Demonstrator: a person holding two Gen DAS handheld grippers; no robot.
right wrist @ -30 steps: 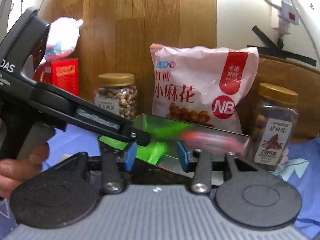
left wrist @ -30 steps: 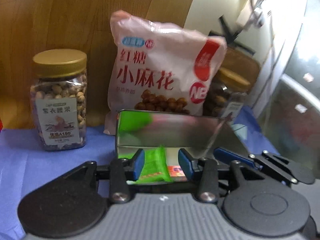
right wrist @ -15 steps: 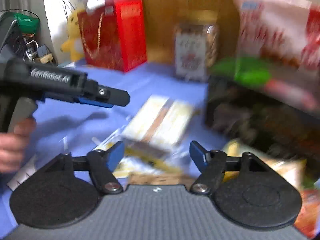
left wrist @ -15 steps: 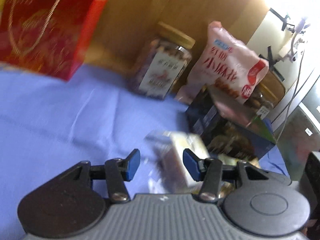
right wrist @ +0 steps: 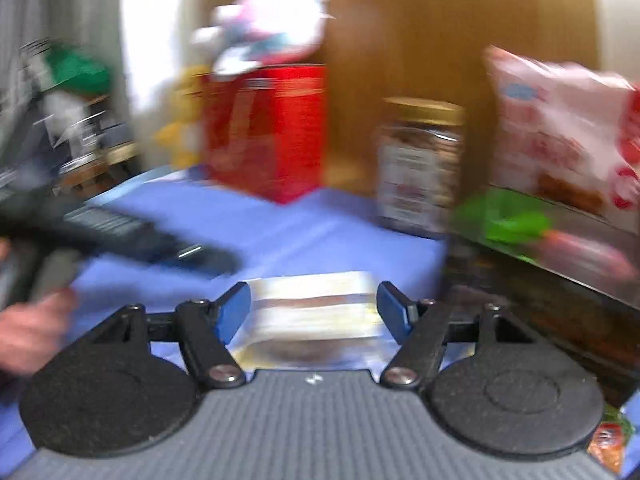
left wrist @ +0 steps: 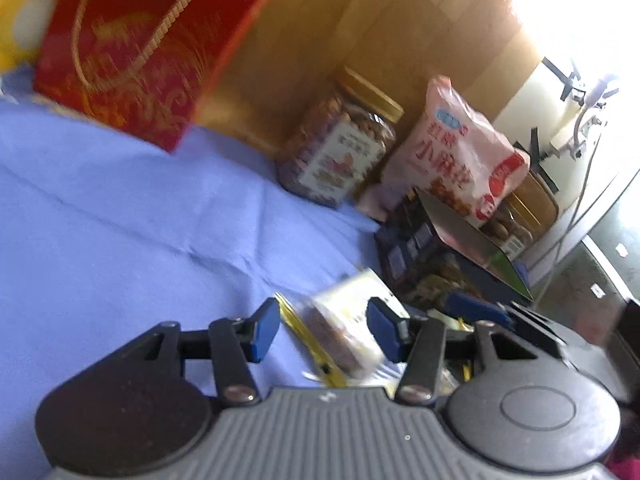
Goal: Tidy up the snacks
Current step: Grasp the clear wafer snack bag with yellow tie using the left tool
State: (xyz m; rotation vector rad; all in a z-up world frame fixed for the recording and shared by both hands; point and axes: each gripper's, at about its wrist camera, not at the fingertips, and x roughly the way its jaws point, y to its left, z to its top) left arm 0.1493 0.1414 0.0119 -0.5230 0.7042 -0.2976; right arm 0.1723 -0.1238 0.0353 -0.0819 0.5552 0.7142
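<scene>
A pale yellow wrapped snack (left wrist: 344,330) (right wrist: 314,312) lies on the blue cloth (left wrist: 120,216) among loose packets. My left gripper (left wrist: 326,330) is open, its blue fingers on either side of the snack, apart from it. My right gripper (right wrist: 314,316) is open, fingers straddling the same kind of pack from the near side. A dark open snack box (left wrist: 440,264) (right wrist: 540,280) with a shiny lid stands to the right. The right gripper's blue finger (left wrist: 476,308) shows in the left wrist view; the left gripper (right wrist: 120,236) is blurred at the right view's left.
A red gift box (left wrist: 140,48) (right wrist: 272,132), a gold-lidded nut jar (left wrist: 340,144) (right wrist: 416,164) and a pink snack bag (left wrist: 456,152) (right wrist: 560,140) stand along the wooden back wall. A second jar (left wrist: 520,220) hides behind the bag. More packets (right wrist: 608,440) lie at the right.
A second ago both grippers were at the box and the left held a green packet. Both have since pulled back leftward and down, open, over the yellow pack on the cloth.
</scene>
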